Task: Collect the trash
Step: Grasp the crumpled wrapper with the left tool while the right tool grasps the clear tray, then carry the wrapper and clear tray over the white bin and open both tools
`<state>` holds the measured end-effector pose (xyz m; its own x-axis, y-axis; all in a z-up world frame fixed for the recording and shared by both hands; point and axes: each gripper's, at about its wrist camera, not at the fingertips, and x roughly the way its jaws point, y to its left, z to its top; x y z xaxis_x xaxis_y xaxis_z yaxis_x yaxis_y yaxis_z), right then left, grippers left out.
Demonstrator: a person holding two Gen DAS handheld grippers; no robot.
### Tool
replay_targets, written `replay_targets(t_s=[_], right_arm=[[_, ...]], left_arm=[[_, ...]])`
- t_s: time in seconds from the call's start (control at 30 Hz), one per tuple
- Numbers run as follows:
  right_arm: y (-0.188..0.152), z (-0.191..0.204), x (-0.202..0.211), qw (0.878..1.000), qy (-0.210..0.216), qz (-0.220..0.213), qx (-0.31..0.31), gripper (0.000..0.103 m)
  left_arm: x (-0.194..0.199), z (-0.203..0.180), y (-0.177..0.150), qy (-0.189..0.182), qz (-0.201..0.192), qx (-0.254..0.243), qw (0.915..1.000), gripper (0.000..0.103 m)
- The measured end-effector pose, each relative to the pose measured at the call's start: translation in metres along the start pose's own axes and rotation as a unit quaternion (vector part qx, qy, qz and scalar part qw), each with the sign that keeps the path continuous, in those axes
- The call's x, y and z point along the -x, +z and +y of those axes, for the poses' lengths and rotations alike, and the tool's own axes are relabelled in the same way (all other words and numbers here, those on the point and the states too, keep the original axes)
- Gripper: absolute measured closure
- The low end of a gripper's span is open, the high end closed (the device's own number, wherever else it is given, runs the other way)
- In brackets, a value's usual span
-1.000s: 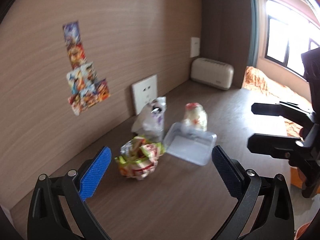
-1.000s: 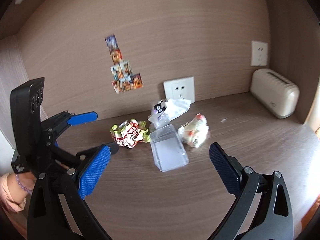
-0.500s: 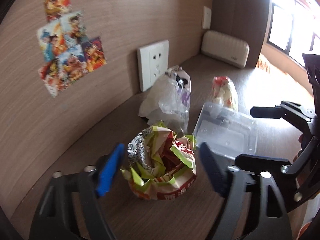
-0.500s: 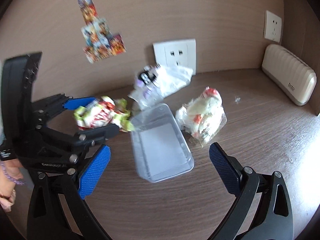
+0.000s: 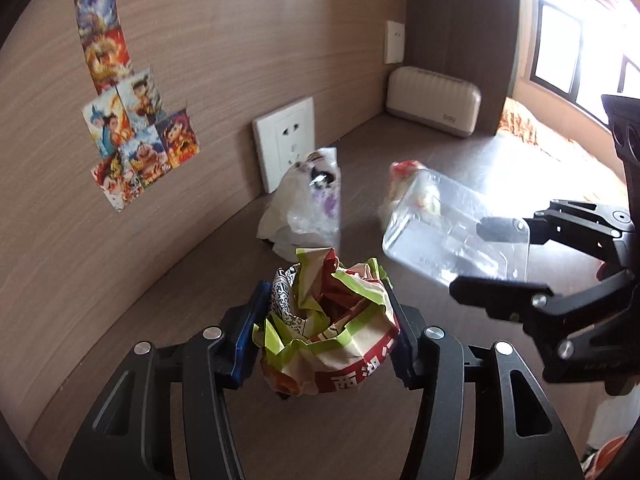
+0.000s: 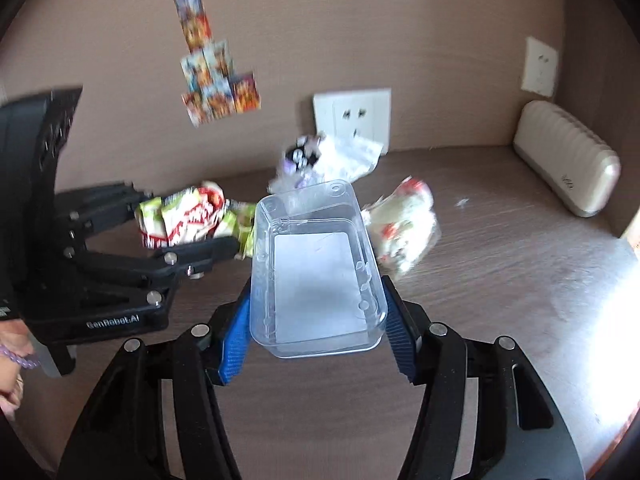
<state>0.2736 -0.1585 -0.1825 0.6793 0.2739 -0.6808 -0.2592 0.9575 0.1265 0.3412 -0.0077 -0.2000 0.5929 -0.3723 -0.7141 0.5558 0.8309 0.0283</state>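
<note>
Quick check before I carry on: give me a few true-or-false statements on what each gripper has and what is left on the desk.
1. The left gripper is shut on the crumpled wrapper. True.
2. The right gripper holds a white plastic bag. False: its blue pads squeeze the clear plastic box.
3. The clear plastic box is full of trash. False: it looks empty.
4. The white plastic bag lies in front of the wall socket. True.
5. A cream ribbed case sits near the corner. True.

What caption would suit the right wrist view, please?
Right hand-held gripper closing around a clear plastic tub on the wooden desk.
</note>
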Motion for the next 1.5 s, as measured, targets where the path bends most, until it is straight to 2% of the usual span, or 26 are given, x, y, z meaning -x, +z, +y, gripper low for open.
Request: replay_targets(t_s=[0.17,0.3,0.7,0.9,1.17,1.3,1.4,1.5], right_arm=[[0.001,-0.013,0.051,0.999,-0.005,-0.032,-0.016,0.043],[-0.012,-0.029,0.096,0.998,-0.020,-0.052,-0.032,0.043],[-0.082,-0.088,0.212,0.988,-0.092,-0.081,-0.093,0.043],[-0.123,-0.115,0.258,0.981,-0.126,-0.082,-0.125,0.043],[-0.182,-0.142,0.298,0.969,-0.164,-0.072,-0.170,0.043],[-0.215,-0.157,0.309,0.962,-0.178,-0.061,-0.195,0.043],[-0.239,-0.169,0.314,0.957,-0.186,-0.053,-0.216,0.043],[-0.263,-0.182,0.315,0.952,-0.192,-0.041,-0.236,0.043]], left_arm=[[0.032,-0.039,0.007,-0.018,-0.023,-0.018,0.9994,0.050],[0.047,-0.080,0.014,-0.037,-0.038,-0.036,0.9979,0.050],[0.078,-0.222,0.015,-0.117,-0.050,-0.099,0.9870,0.050],[0.082,-0.288,0.002,-0.160,-0.040,-0.132,0.9775,0.050],[0.077,-0.365,-0.019,-0.206,-0.023,-0.176,0.9623,0.050],[0.069,-0.401,-0.034,-0.231,-0.013,-0.200,0.9520,0.050],[0.059,-0.426,-0.048,-0.254,-0.004,-0.225,0.9407,0.050],[0.046,-0.450,-0.065,-0.263,0.007,-0.249,0.9321,0.050]])
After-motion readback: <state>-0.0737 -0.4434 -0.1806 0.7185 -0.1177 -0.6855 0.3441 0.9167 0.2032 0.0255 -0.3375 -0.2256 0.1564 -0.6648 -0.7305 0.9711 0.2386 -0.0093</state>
